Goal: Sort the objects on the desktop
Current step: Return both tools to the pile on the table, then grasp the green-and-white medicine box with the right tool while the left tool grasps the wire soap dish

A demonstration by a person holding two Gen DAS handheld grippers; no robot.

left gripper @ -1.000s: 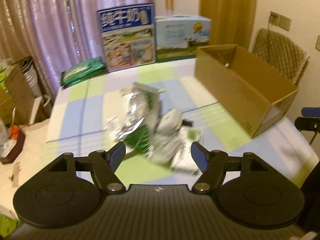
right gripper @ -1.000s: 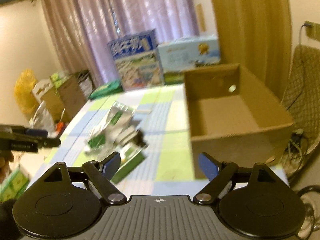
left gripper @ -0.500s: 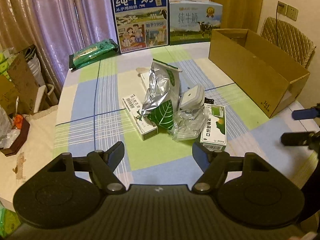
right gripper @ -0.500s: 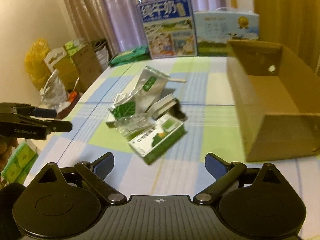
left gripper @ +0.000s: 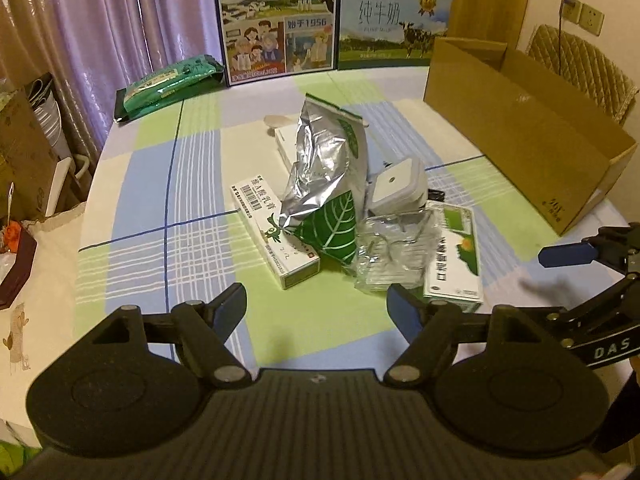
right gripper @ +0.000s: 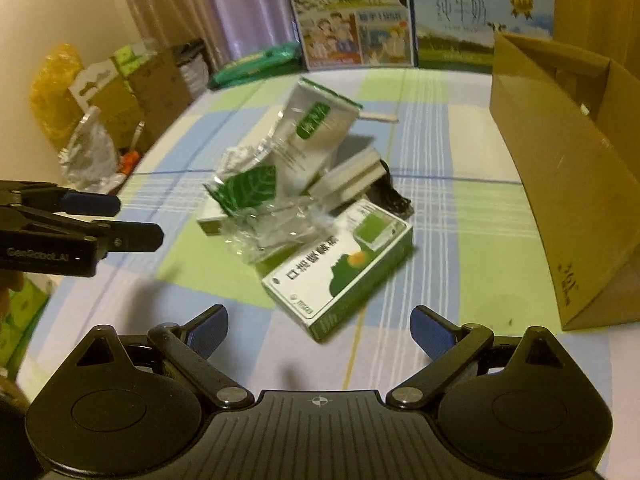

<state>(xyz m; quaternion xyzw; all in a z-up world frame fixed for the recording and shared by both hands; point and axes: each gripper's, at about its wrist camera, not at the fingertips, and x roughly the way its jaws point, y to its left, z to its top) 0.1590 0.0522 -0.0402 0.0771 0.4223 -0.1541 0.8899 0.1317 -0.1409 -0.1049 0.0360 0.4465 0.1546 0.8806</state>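
Left wrist view shows the left gripper (left gripper: pixel 316 306) with its 2 jaws spread wide and nothing between them, held low over the checked tablecloth (left gripper: pixel 160 208) and aimed at the pile in the middle of the table. The right gripper (right gripper: pixel 318 330) is in the same condition in its own view: jaws apart, empty, pointing at the near side of the same pile. I judge that both are held wide because no object is chosen yet, and a wide opening can take a box from either side.

The things to sort lie together in 1 heap. A silver foil bag (left gripper: pixel 324 172) with a green leaf print lies on top, partly over a long white box (left gripper: pixel 276 232). Just beside it sits a small white device (left gripper: pixel 396 190), and a crumpled clear wrapper (left gripper: pixel 392 252) rests against a green and white box (right gripper: pixel 340 268). This last box is the nearest to the right gripper and has free edges, so it seems the easiest first pick.

The open cardboard box (left gripper: pixel 520 128) stands at the right side of the table, apart from the heap, and probably serves as the place where sorted things go. Its inside is mostly hidden from both cameras.
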